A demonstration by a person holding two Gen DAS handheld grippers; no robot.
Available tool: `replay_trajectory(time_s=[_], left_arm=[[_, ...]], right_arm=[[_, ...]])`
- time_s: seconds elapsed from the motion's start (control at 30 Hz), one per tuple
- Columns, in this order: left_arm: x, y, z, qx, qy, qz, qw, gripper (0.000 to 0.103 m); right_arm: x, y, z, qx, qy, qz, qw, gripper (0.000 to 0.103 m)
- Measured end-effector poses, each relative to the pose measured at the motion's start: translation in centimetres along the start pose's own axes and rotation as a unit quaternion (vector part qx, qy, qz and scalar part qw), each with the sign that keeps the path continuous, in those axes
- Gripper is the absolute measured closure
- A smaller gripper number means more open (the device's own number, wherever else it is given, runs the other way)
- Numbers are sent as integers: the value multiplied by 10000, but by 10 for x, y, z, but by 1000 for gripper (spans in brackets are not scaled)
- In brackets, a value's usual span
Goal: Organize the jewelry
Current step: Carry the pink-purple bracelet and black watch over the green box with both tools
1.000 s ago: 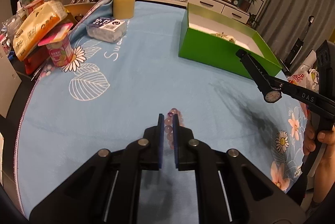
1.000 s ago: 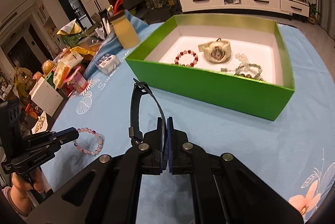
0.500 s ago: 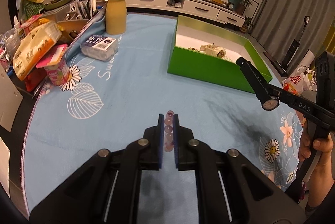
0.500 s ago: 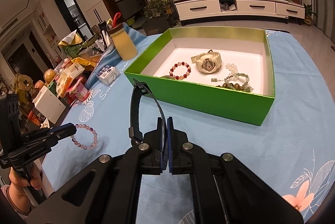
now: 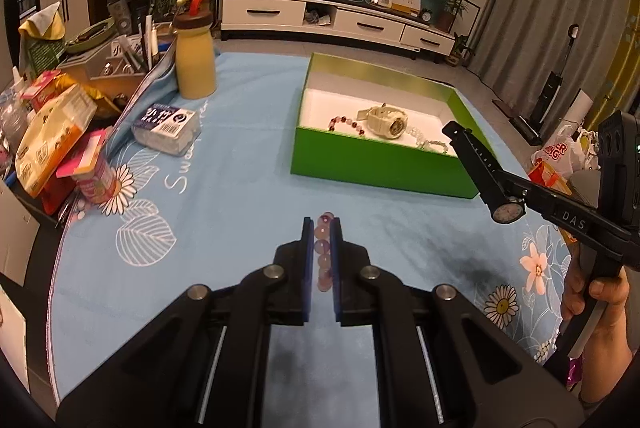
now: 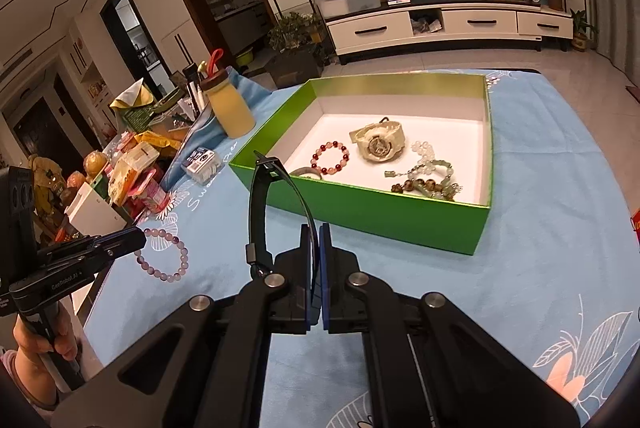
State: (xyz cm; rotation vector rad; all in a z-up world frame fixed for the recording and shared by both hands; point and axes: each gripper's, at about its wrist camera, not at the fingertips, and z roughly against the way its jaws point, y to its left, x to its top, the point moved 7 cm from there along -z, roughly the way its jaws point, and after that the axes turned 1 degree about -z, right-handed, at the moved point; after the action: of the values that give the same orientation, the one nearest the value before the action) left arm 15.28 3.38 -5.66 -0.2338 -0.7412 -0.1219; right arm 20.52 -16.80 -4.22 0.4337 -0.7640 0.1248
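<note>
A pale purple bead bracelet is pinched between the blue pads of the left tongs, clenched on it and held above the blue flowered cloth of the worktop; in the right wrist view the loop of the bracelet is seen hanging from the tips of the left tongs, clear of the cloth. The right tongs are closed on the strap of a black wristwatch, whose band arches up and forward from between the pads; in the left wrist view the round dial of the wristwatch is seen below the right tongs, which are raised just beside the near right corner of the green box. The green box stands open on the worktop ahead of both tongs, and inside it a cream watch, a red and pink bead bracelet and a cluster of green and brown beads are laid on its white floor. A yellow bottle, a tissue pack and assorted packets are gathered along the left edge of the worktop.
</note>
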Motion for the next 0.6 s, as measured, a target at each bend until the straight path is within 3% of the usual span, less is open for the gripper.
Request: replay_trajectory(time_s=[0.6], left_arm=[[32,-30,-3,-129,-176,-183,9996,96]], right_arm=[[12,-18,19,-87,-282,-165,9994,100]])
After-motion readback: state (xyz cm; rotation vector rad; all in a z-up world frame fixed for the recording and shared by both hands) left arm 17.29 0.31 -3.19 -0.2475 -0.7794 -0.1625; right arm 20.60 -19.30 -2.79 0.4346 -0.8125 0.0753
